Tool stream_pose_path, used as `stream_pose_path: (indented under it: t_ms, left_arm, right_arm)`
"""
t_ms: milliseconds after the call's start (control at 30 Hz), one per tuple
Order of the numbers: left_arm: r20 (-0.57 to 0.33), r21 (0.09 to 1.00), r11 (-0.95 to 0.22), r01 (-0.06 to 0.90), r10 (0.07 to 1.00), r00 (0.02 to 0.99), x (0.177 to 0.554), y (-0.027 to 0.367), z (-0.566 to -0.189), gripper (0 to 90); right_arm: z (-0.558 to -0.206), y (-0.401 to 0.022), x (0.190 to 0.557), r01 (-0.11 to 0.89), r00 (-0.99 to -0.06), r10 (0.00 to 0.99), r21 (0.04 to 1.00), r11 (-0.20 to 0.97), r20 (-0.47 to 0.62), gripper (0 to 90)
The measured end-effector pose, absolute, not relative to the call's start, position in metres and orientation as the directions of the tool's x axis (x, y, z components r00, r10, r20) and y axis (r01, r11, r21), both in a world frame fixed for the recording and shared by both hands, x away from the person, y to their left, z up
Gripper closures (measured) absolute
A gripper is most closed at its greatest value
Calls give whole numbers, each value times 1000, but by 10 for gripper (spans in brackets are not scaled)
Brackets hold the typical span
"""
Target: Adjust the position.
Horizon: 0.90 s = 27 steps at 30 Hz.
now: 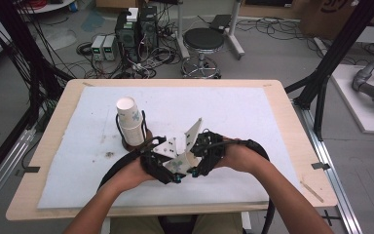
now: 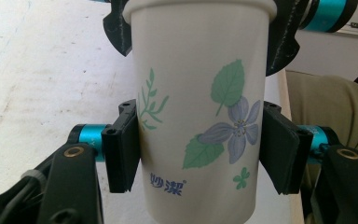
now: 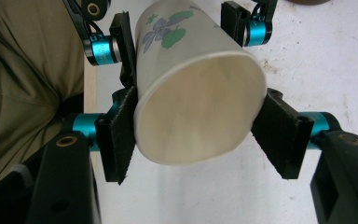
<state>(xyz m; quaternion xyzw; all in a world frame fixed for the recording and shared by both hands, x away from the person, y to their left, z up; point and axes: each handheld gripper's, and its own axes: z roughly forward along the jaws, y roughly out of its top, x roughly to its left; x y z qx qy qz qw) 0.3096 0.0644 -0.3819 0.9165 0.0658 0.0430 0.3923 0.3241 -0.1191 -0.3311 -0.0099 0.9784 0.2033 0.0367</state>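
Observation:
A white paper cup point(image 1: 183, 163) printed with blue flowers and green leaves lies on its side between my two grippers, just above the white mat point(image 1: 233, 112). In the left gripper view the left gripper point(image 2: 200, 149) is shut on the lower body of the cup point(image 2: 200, 93), one pad on each side. In the right gripper view the right gripper point(image 3: 200, 135) is shut on the cup point(image 3: 200, 112) near its open rim, which is squeezed slightly oval. From the high view the left gripper point(image 1: 171, 170) and right gripper point(image 1: 197, 160) meet at the cup near the table's front middle.
A tall stack of matching cups point(image 1: 130, 122) stands on a brown base left of the grippers. The wooden table's point(image 1: 292, 126) front edge lies just below the hands. On the floor beyond the table are a black stool point(image 1: 203, 44), computers point(image 1: 136, 29) and cables.

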Motion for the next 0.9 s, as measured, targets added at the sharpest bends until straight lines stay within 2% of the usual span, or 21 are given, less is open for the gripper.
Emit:
stream_pose_path:
  t_ms: [567,700,900]
  left_arm:
    - [7,744,-661,102,161,987,310,64,-383,374]
    - [-25,793,-593,137,192,981,310,71,-387,376]
    - [-74,853,-489,184,237,969,312,85,-397,375]
  right_arm:
    - [-331,-125,326,-13,-999,11,447,895,-51,334]
    - [-327,-133,329,42,-995,83,540,840,-51,209]
    - [-317,-158,330,123,-986,168,671,731,-2,207]
